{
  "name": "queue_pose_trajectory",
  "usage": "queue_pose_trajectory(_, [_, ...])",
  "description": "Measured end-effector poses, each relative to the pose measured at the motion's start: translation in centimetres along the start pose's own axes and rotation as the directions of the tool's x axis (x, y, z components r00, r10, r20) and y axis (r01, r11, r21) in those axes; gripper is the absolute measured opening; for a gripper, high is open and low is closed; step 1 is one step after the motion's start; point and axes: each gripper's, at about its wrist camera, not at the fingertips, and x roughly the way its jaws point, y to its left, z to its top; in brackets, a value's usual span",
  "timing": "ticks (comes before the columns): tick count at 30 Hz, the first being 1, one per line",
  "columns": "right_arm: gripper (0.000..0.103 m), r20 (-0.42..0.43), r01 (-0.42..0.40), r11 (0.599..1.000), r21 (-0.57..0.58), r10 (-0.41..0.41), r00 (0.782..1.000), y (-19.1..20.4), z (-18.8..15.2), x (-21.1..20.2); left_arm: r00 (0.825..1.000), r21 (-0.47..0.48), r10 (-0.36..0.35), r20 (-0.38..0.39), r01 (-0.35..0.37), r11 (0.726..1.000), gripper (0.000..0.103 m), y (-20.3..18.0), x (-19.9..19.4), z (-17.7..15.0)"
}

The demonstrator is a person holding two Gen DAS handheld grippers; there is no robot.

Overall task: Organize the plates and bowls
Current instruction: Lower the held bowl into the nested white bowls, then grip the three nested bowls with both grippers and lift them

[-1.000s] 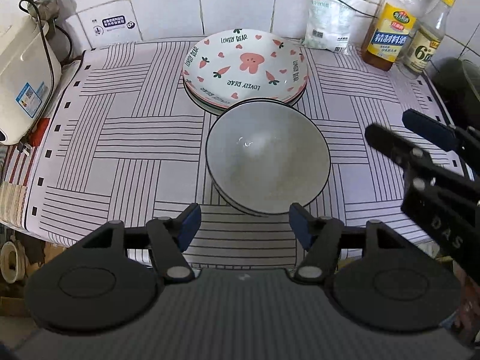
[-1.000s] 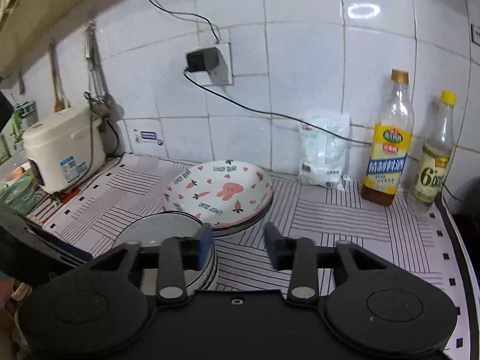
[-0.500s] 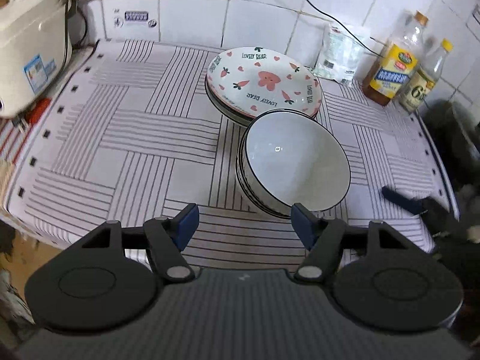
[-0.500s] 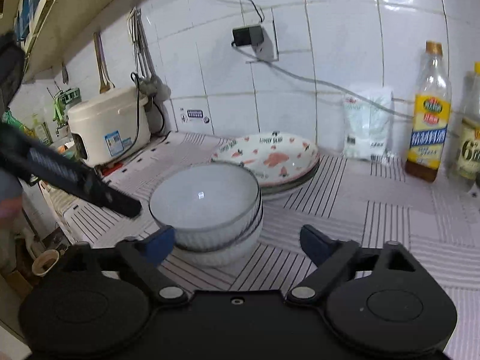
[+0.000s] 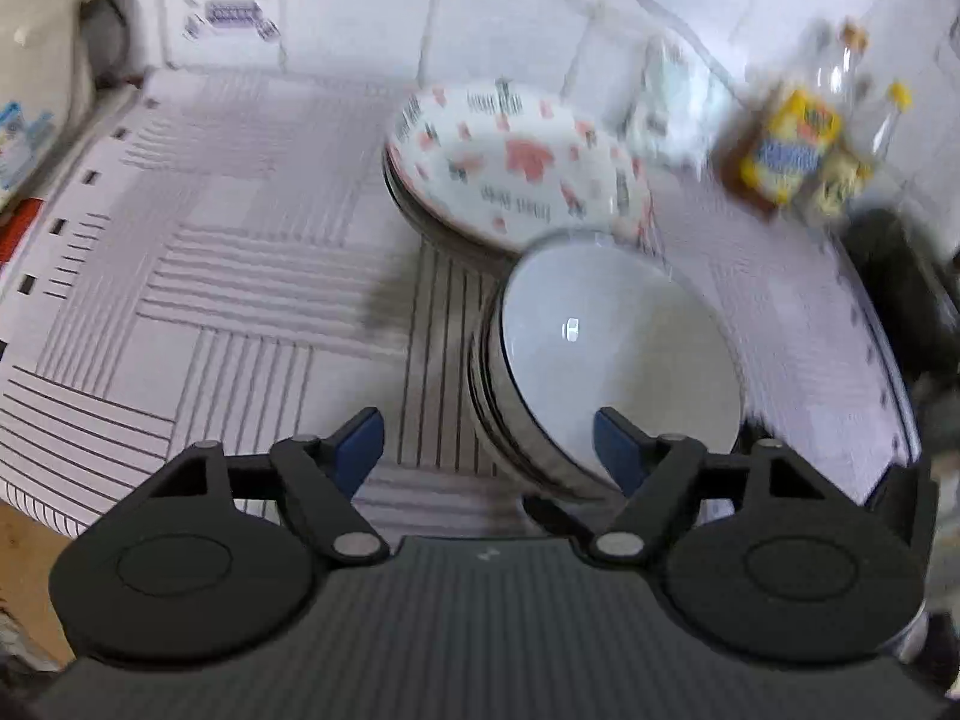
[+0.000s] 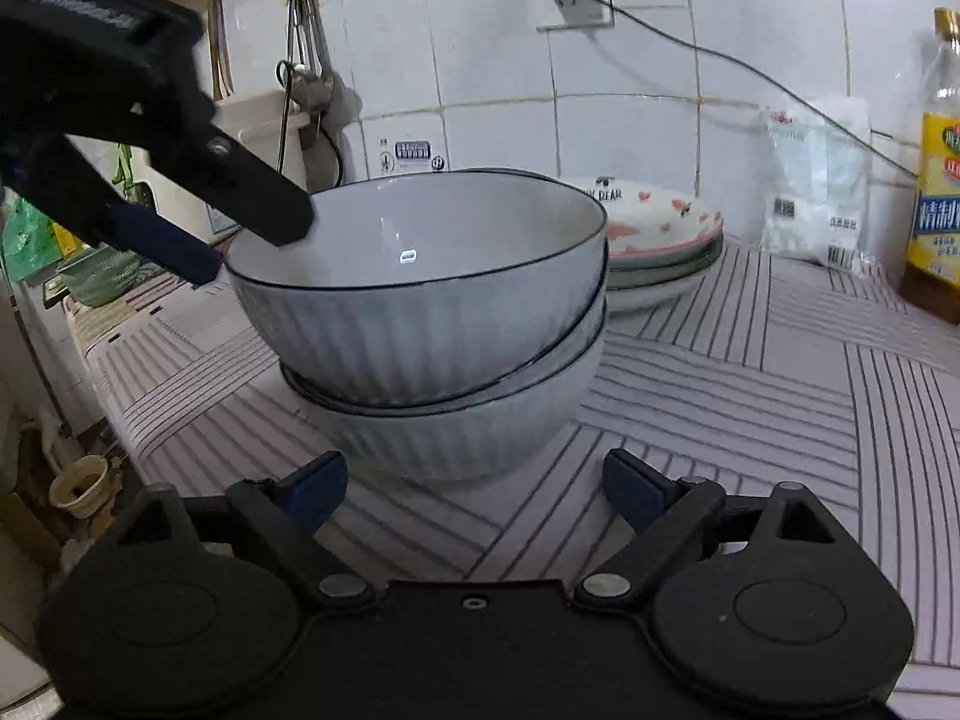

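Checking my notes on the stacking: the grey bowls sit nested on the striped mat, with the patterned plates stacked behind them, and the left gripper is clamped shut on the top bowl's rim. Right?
Not quite. The left gripper is open, its fingers straddling the top bowl's rim unclamped, as both wrist views show. The rest holds: bowls nested on the striped mat, patterned plates behind.

the whole left wrist view is motion-blurred: the lettering on the patterned plate (image 5: 516,162) and the labels of the two bottles (image 5: 798,144) at upper right cannot be read. in the right wrist view the stacked bowls (image 6: 432,312) hide most of that plate, the right edge cuts the oil bottle (image 6: 936,180), and the left gripper (image 6: 246,240) runs off the upper left corner.
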Motion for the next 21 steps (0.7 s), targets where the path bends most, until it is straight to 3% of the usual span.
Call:
queue_pose_trajectory(6, [0.097, 0.024, -0.045, 0.999, -0.029, 0.045, 0.999, 0.2, 0.5, 0.9, 1.000, 0.004, -0.003, 0.015, 0.003, 1.000, 0.068, -0.3, 1.3, 0.4])
queue_pose_trajectory(12, [0.097, -0.022, -0.072, 0.997, -0.003, 0.072, 0.997, 0.0, 1.7, 1.4, 1.000, -0.003, -0.016, 0.010, 0.016, 1.000, 0.046, -0.3, 3.0, 0.8])
queue_pose_trajectory(16, [0.098, -0.016, -0.091, 0.996, 0.004, 0.091, 0.996, -0.2, 1.6, 1.7, 0.999, -0.094, -0.041, 0.033, 0.044, 0.995, 0.041, 0.5, 3.7, 0.6])
queue_pose_trajectory(21, [0.097, -0.019, -0.091, 0.996, 0.003, 0.091, 0.996, -0.2, 1.7, 1.6, 0.997, -0.117, -0.053, 0.054, 0.059, 0.991, 0.038, 0.7, 3.8, 0.3])
